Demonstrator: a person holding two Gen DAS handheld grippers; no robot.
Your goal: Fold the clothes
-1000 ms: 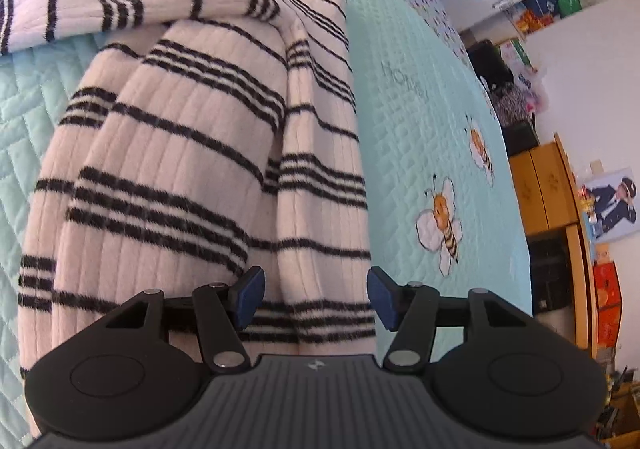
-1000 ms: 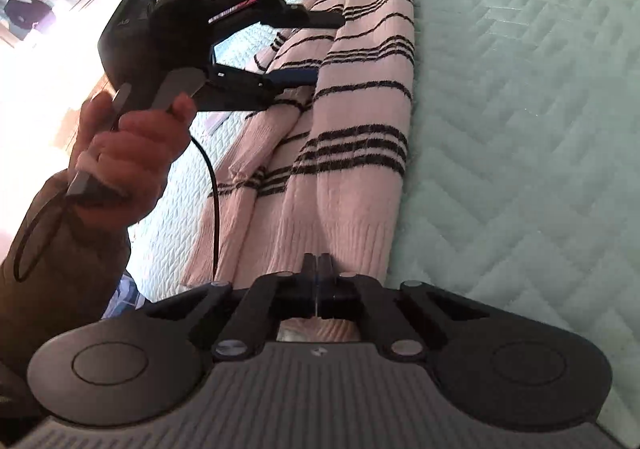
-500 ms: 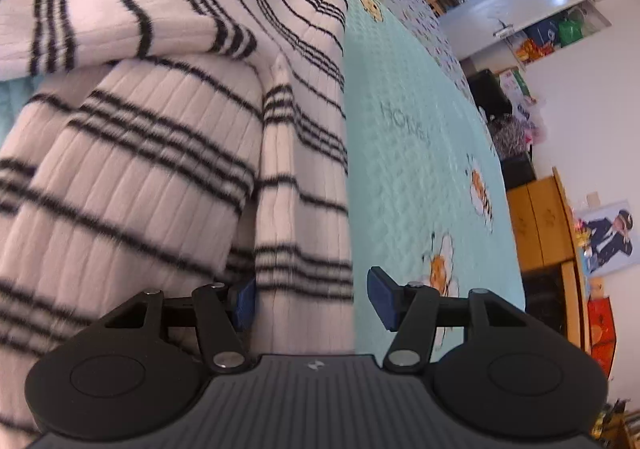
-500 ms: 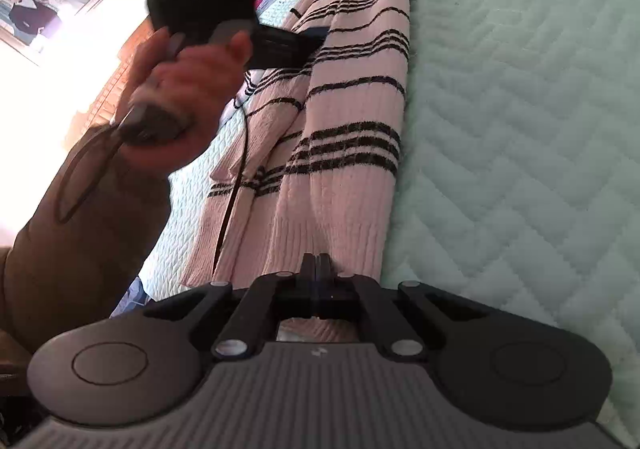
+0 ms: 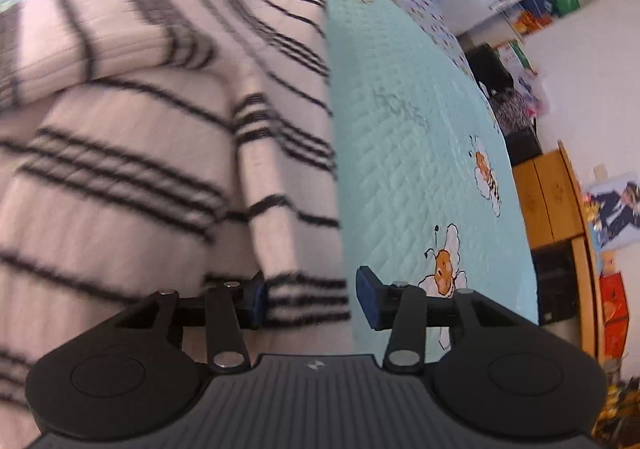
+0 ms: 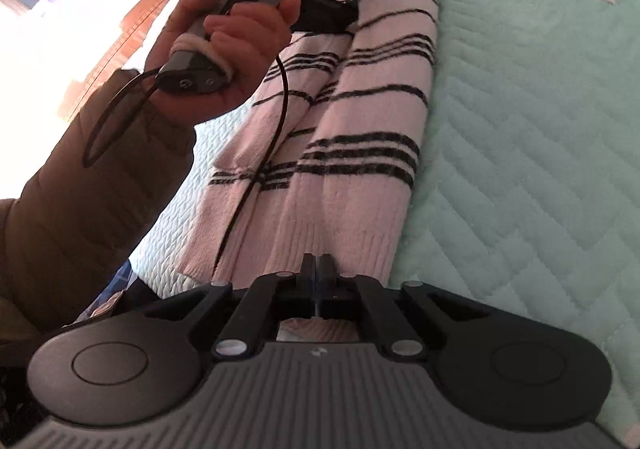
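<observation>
Your right gripper (image 6: pixel 319 269) is clenched on the ribbed hem of the sweater (image 6: pixel 360 153), fingers pressed together with the knit pinched between them. From that hem the pink, black-striped sweater runs away across the mint quilted bedspread (image 6: pixel 520 129), lying in long folds with a straight edge along its right side.

Your left gripper (image 5: pixel 310 295) stands released — its blue pads (image 5: pixel 366 295) are well apart, straddling a narrow folded band of the sweater (image 5: pixel 280 177), with the left pad tucked against the fabric and the right pad over bare quilt. The knit there is blurred, so whether the pads touch it on both sides cannot be told.

In the right wrist view, your left hand (image 6: pixel 224 61) grips the handle above the sweater, a black cable (image 6: pixel 276 129) hanging from it. Embroidered bees (image 5: pixel 444 269) dot the bedspread beside the garment.
</observation>
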